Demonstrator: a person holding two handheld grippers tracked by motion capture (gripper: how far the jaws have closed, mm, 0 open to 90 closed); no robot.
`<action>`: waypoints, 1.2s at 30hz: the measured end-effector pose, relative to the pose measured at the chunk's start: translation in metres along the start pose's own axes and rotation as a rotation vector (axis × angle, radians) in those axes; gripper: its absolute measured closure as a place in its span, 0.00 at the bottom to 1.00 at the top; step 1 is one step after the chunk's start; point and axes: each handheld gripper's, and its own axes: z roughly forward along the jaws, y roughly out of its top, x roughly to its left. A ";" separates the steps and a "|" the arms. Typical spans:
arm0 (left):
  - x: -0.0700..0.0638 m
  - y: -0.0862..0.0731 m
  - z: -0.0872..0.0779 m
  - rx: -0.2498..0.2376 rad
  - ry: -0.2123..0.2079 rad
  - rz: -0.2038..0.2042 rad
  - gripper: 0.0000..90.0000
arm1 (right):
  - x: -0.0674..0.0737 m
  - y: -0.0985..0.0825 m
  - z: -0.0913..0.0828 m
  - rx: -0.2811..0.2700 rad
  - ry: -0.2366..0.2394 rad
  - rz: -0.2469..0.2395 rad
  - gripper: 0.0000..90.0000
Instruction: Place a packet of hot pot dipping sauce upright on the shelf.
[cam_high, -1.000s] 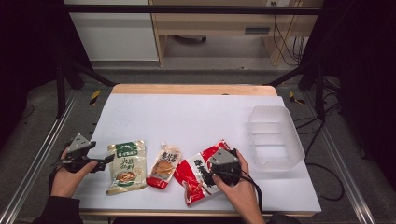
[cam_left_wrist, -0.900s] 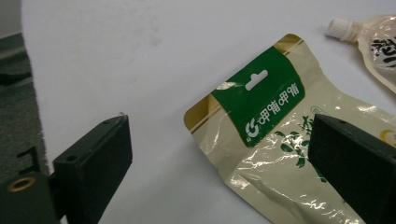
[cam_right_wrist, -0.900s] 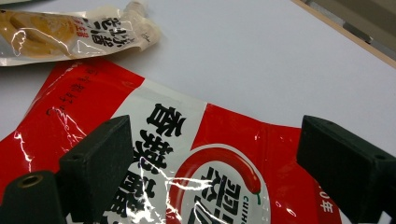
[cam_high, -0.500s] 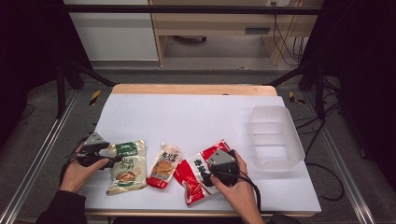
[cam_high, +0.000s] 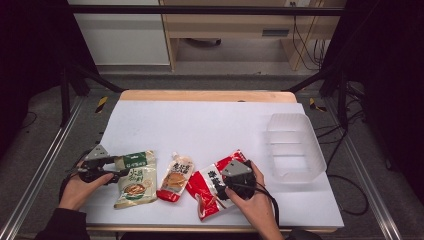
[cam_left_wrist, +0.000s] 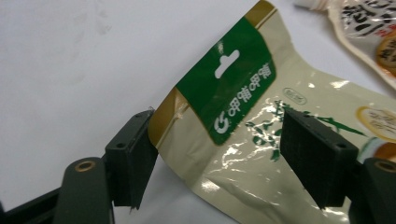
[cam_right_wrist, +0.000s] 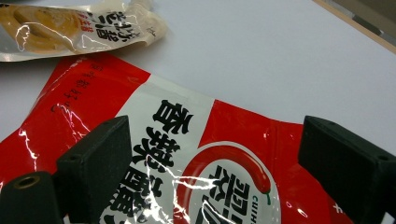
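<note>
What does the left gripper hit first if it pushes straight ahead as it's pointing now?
The green-topped pouch. The left gripper has just been closing, its jaws either side of the pouch's corner, pads not yet pressing. Straight on, it likely meets the pouch body; depth is hard to judge.

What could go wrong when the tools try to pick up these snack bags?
The left tool has just been closing on the green-topped pouch, but only near its corner, so the shiny pouch might slip out or fold. The right tool hangs open over the flat red packet; its pads could slide off the slick film. Lifting either bag might nudge the spouted pouch lying between them.
</note>
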 end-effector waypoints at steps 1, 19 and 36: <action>0.000 0.000 0.000 0.000 0.000 0.000 0.33 | 0.000 0.000 0.000 -0.001 0.001 -0.001 0.11; -0.003 -0.006 -0.002 0.048 -0.043 0.080 0.59 | 0.000 0.000 0.002 0.020 0.002 -0.016 0.11; 0.014 0.000 -0.023 0.004 -0.016 -0.010 1.00 | -0.002 -0.001 0.001 0.022 -0.008 -0.006 0.10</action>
